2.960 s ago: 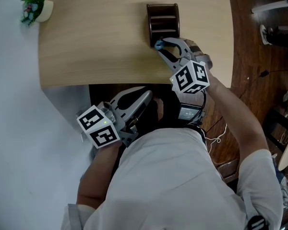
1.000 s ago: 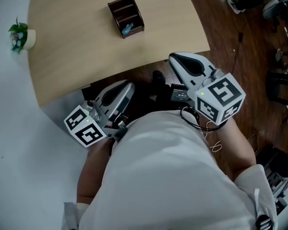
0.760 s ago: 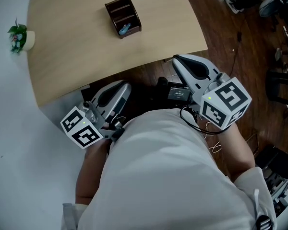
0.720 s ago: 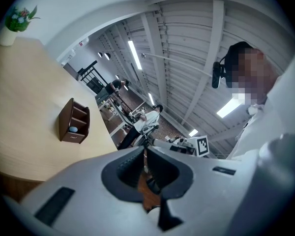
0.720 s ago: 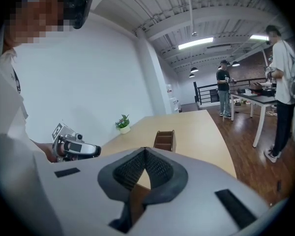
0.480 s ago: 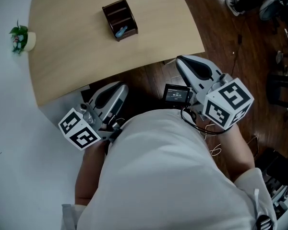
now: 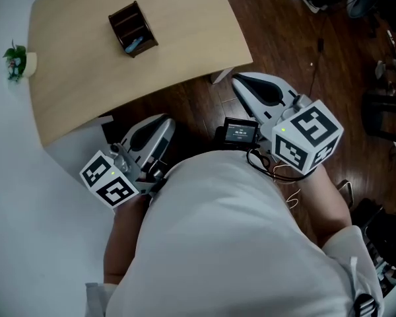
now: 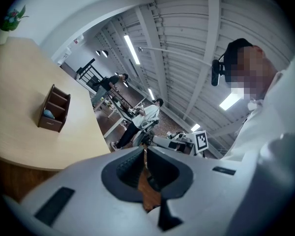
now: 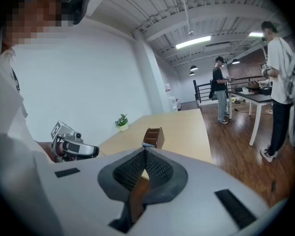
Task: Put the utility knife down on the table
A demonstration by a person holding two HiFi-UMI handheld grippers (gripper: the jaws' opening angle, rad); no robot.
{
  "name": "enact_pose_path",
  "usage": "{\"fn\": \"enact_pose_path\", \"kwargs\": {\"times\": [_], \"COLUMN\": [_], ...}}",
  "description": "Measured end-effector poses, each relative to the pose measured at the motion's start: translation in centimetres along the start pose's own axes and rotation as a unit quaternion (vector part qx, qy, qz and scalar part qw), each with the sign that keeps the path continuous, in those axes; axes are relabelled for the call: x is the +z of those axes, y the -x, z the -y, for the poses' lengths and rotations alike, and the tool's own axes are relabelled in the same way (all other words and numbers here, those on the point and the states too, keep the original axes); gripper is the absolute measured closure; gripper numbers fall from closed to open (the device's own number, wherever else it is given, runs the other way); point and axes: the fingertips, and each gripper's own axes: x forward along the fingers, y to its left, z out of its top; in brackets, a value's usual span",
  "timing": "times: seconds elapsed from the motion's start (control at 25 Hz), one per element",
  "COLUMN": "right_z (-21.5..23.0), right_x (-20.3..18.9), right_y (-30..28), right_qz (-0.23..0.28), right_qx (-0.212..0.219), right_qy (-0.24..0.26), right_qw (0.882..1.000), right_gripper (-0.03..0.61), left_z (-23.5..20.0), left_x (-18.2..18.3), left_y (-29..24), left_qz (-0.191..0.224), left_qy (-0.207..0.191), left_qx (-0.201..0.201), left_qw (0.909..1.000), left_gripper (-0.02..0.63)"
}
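Note:
The blue-handled utility knife (image 7: 134, 43) lies in the front slot of a dark wooden organizer (image 7: 131, 28) on the light wooden table (image 7: 185, 38). It shows small in the left gripper view as the knife (image 8: 48, 114) in the organizer (image 8: 54, 109). In the right gripper view the organizer (image 9: 153, 137) stands just beyond the jaw tips. My left gripper (image 7: 164, 120) and my right gripper (image 7: 240, 80) are both shut and empty, held off the table's near edge over the dark wood floor. The jaws of the left gripper (image 8: 145, 149) and of the right gripper (image 9: 145, 151) meet at their tips.
A small potted plant (image 7: 14, 59) stands at the table's far left corner. A small screen device (image 7: 236, 132) hangs at my waist between the grippers. Several people (image 9: 220, 88) stand by other tables across the room. Cables and chair legs lie on the floor (image 7: 317, 45) to the right.
Three seconds ago my right gripper was at the organizer. Since then both grippers have drawn back off the table, and the table and organizer have slid up and left in the head view.

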Motion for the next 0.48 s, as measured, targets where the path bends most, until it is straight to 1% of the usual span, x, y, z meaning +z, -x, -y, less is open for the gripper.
{"fn": "enact_pose_path", "kwargs": {"times": [0.2, 0.48], "right_z": [1.1, 2.2], "right_x": [-1.5, -3.7], "right_y": [2.5, 6.0], "right_qz": [-0.003, -0.004], "right_qx": [0.012, 0.019], "right_qy": [0.001, 0.006], "right_qw": [1.000, 1.000], "right_gripper": [0.578, 0.578], "left_z": [2.6, 5.3], "left_x": [-2.7, -6.5], "left_y": [-1.8, -3.3], "left_qz": [-0.014, -0.012], "left_qy": [-0.006, 0.001], "left_qx": [0.008, 0.022], "left_qw": [0.9999, 0.9997], "left_gripper": [0.611, 0.611]}}
